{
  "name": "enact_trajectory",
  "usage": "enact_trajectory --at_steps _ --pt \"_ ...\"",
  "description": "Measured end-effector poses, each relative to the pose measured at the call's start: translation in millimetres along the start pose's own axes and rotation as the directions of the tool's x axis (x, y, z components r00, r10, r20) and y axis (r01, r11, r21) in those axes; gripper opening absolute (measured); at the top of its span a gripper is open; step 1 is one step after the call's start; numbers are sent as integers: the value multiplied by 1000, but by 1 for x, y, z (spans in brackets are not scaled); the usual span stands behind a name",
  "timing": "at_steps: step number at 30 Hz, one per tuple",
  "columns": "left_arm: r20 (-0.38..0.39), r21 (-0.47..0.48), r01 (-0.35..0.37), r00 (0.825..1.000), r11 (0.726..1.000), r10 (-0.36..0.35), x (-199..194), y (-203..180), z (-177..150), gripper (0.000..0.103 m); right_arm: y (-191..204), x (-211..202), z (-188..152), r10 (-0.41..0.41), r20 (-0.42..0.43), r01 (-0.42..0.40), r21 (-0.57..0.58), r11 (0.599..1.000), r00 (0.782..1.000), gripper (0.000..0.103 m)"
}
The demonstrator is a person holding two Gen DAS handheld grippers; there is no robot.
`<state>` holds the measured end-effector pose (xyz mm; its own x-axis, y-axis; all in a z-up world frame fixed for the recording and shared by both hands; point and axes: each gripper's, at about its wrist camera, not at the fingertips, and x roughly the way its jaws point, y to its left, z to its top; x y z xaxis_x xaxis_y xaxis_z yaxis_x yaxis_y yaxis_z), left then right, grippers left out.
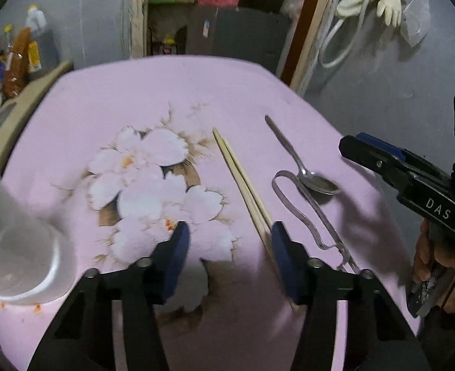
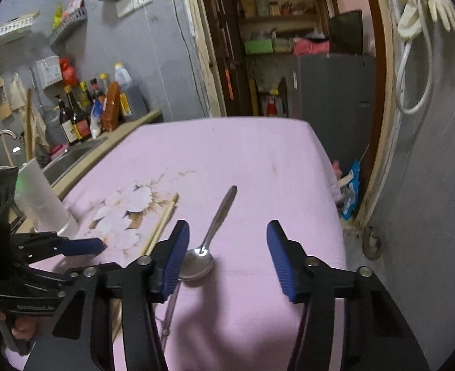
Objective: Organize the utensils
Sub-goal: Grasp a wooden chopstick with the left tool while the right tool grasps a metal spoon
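A pair of wooden chopsticks (image 1: 242, 182) lies on the pink flowered tablecloth (image 1: 134, 92), its near end running behind the right finger of my left gripper (image 1: 230, 235). That gripper is open over the cloth with nothing between its pads. To the right lie a metal spoon (image 1: 301, 167) and thin metal tongs (image 1: 301, 213). My right gripper (image 2: 227, 232) hovers open above the spoon (image 2: 202, 256), whose bowl sits by its left finger; the pads are apart from it. The chopsticks (image 2: 162, 222) lie further left. A white plastic cup (image 1: 26, 262) stands at the near left.
A counter with a sink (image 2: 73, 157) and several bottles (image 2: 79, 117) runs along the table's left side. Behind the table are a doorway and a grey cabinet (image 2: 335, 86). The table's right edge (image 2: 335, 191) drops off to the floor by a grey wall.
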<state>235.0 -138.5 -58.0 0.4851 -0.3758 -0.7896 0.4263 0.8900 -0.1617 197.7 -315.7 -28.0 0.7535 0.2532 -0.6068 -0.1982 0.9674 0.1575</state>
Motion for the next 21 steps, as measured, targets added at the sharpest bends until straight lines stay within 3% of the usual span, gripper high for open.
enact_trajectory --at_steps 11,18,21 --pt "-42 10 -12 999 1000 13 22 0 23 22 -10 36 11 45 -123 -39 50 998 991 43" --pt "-59 -21 -8 998 1000 7 30 11 41 15 -5 54 18 47 -179 -41 32 999 983 32" --pt "-67 -27 -22 998 999 20 30 12 43 5 -3 62 21 39 -206 -36 18 999 978 27"
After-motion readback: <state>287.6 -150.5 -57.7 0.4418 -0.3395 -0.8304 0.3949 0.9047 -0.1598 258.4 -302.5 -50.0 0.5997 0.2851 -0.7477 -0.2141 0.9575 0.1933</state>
